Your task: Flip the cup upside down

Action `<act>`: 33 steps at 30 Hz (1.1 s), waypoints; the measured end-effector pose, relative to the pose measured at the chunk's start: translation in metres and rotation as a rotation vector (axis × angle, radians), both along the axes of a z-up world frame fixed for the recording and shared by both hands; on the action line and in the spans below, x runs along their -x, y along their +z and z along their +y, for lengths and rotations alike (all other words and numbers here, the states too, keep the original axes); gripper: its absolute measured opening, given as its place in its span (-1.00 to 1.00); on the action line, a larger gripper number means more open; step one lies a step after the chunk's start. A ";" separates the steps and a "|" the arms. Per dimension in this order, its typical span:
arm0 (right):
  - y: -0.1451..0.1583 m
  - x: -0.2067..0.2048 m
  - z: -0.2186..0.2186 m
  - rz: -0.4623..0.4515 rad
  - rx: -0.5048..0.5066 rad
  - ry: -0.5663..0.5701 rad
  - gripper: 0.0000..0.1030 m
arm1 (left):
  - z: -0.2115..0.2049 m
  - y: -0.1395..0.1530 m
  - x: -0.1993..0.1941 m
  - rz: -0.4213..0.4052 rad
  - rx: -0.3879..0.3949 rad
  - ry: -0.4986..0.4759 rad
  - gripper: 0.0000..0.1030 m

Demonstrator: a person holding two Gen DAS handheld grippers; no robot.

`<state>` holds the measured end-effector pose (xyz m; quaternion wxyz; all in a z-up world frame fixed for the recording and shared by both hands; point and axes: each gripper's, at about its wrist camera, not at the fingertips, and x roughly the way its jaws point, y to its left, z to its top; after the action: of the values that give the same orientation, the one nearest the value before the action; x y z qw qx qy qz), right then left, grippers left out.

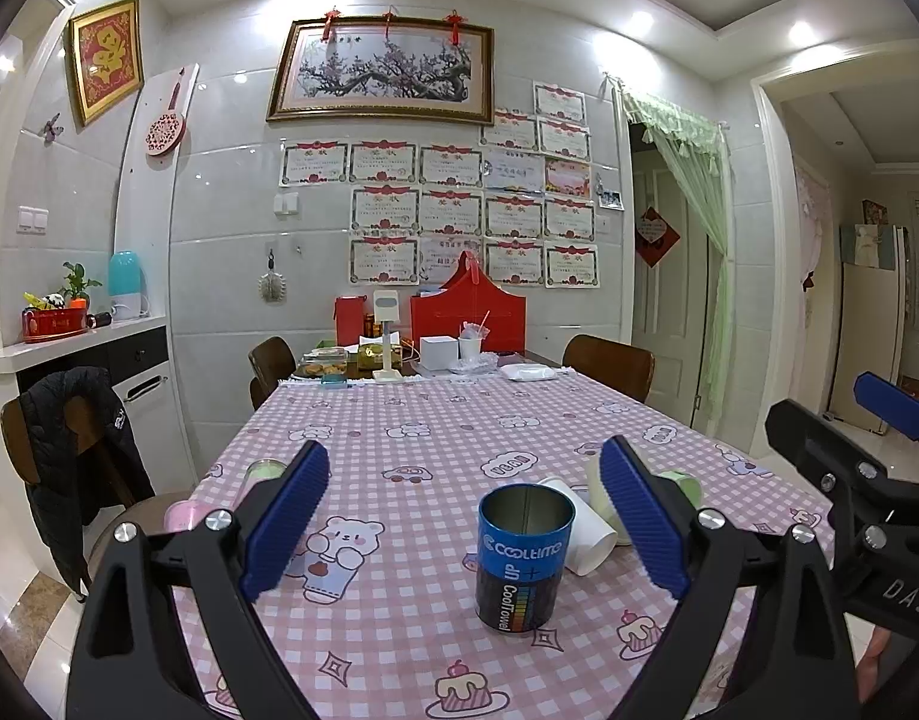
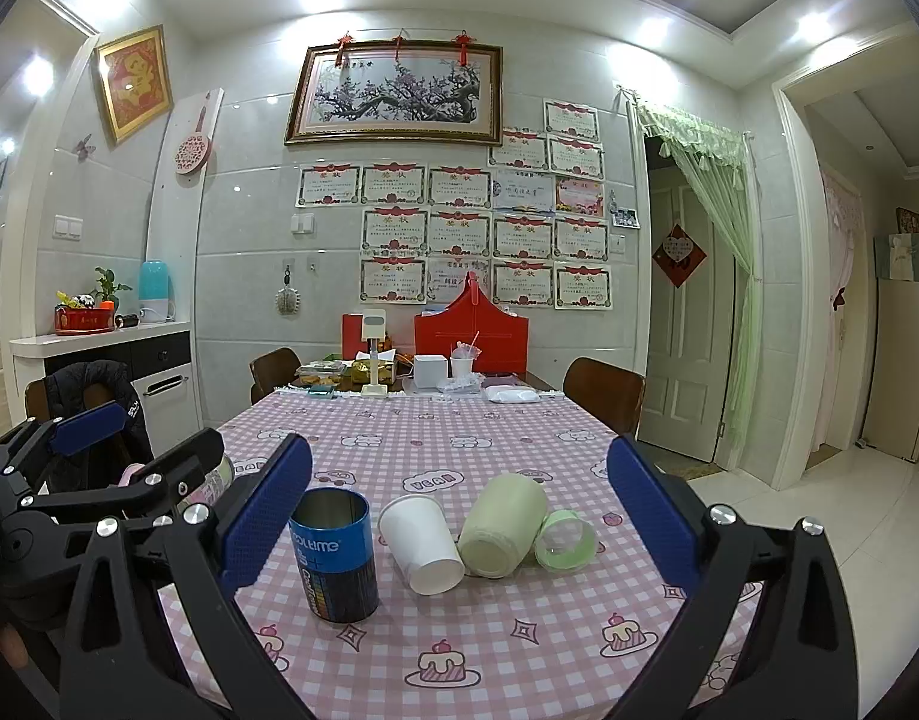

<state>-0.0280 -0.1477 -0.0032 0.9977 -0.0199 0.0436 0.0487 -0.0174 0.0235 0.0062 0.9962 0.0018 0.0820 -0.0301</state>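
Tin point(image 1: 524, 558) stands upright on the checked tablecloth point(image 1: 411, 456), open end up, nothing gripping it. Left gripper point(image 1: 465, 528) is spread wide above the table, the tin between its blue pads point(image 1: 285, 525) but touching neither. Right gripper point(image 2: 459, 516) is wide apart too, empty. Just right of the tin, a white paper cup point(image 2: 422, 543), a pale green cup point(image 2: 502, 525) and a small green-rimmed cup point(image 2: 564, 540) lie on their sides, bunched together.

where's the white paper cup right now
In the right wrist view the white paper cup lies on its side on the checked tablecloth, between the upright blue tin and the tipped pale green cup.
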 end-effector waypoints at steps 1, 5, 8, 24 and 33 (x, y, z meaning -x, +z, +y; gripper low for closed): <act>0.000 0.000 0.000 0.002 0.000 0.000 0.85 | 0.000 0.000 0.000 0.000 -0.001 0.001 0.75; 0.001 -0.001 0.000 0.004 0.000 -0.001 0.85 | 0.001 -0.001 -0.002 0.006 0.000 0.002 0.75; 0.001 -0.001 0.000 0.003 -0.001 -0.001 0.85 | 0.001 -0.001 -0.002 0.001 -0.003 0.006 0.75; 0.001 -0.001 0.000 0.004 0.000 -0.002 0.85 | 0.001 -0.001 -0.001 -0.004 -0.009 0.009 0.75; 0.000 -0.002 0.000 0.006 0.000 -0.001 0.85 | 0.002 -0.001 -0.001 -0.004 -0.007 0.008 0.75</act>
<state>-0.0263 -0.1473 -0.0028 0.9975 -0.0196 0.0468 0.0483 -0.0164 0.0250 0.0054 0.9964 0.0052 0.0801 -0.0260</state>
